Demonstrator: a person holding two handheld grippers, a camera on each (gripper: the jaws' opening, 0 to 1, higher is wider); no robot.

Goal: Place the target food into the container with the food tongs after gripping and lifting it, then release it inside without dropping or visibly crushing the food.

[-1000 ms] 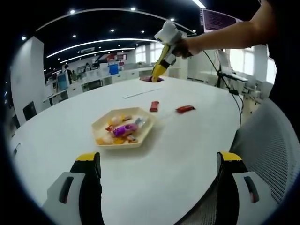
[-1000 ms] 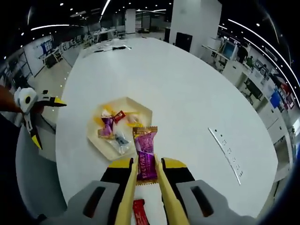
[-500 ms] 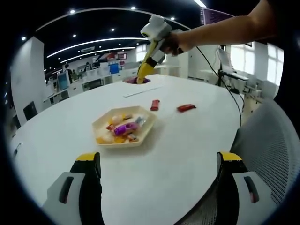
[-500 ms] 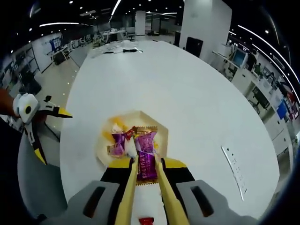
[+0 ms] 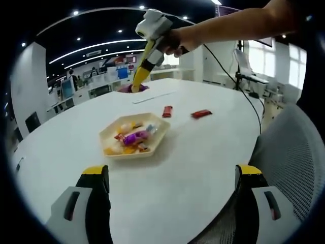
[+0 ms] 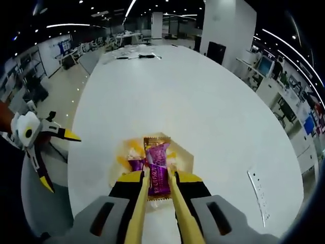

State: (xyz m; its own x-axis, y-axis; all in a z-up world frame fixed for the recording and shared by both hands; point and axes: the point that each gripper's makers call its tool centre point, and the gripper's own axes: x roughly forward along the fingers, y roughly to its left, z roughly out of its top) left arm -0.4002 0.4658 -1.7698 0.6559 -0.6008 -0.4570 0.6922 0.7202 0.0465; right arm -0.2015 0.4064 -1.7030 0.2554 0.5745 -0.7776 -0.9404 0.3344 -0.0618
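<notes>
Two red packets [image 5: 184, 112] on white table [image 5: 203, 162], open-plan office; right gripper [image 6: 157, 179] clamps purple candy [image 6: 157, 168], left gripper [image 5: 172, 175] agape

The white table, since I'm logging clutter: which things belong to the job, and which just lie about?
Job:
purple candy, clamped in the right gripper
hexagonal tray of sweets
left gripper, jaws apart, holding nothing

Lying about:
two red wrapped candies
grey strip

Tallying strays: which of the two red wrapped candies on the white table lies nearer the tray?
The red candy lying end-on toward the hexagonal beige tray; the other red candy lies farther out, beyond it.
</notes>
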